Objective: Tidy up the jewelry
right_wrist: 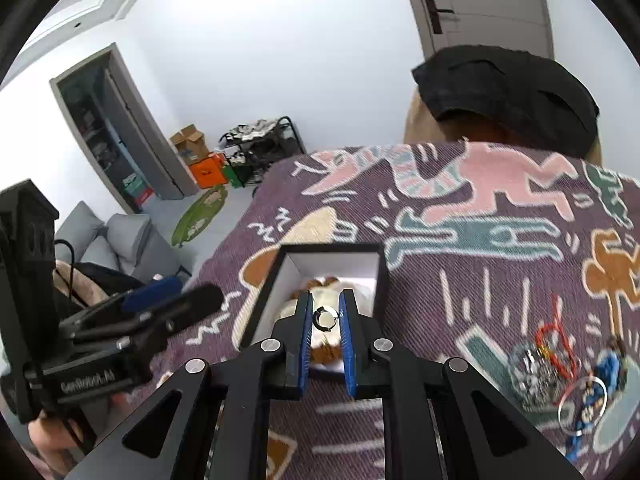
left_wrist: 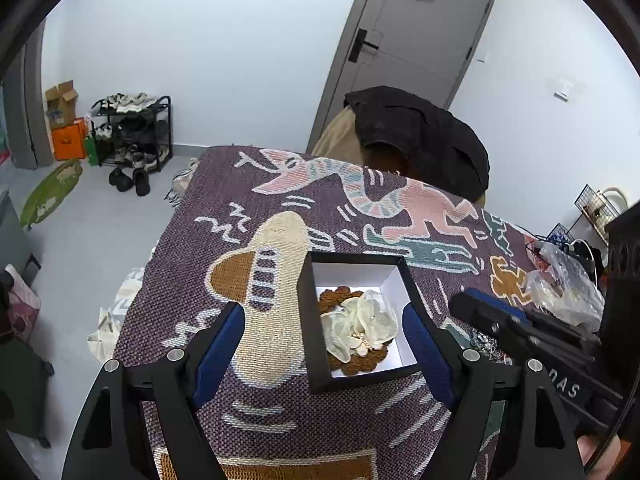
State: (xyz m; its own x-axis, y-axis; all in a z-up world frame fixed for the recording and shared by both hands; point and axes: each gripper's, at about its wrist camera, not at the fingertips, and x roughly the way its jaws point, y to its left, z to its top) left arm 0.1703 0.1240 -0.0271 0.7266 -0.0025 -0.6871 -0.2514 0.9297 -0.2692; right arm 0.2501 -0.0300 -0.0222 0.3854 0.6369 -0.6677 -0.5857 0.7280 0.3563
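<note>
Ring pinched over the open box

Our right gripper (right_wrist: 325, 317) holds a small silver ring (right_wrist: 324, 318) between narrow blue pads (right_wrist: 347, 340), above the black box (right_wrist: 382, 276) with white walls; cream and brown fabric flowers (left_wrist: 360, 320) lie inside it. Our left gripper (left_wrist: 323, 332) stands wide, its pads (left_wrist: 218, 344) flanking the box's near left corner without touching. More jewelry (right_wrist: 560, 364) lies in a heap to the right on the patterned worktop cover (right_wrist: 460, 216), whose left edge drops to floor (left_wrist: 88, 240).
</note>
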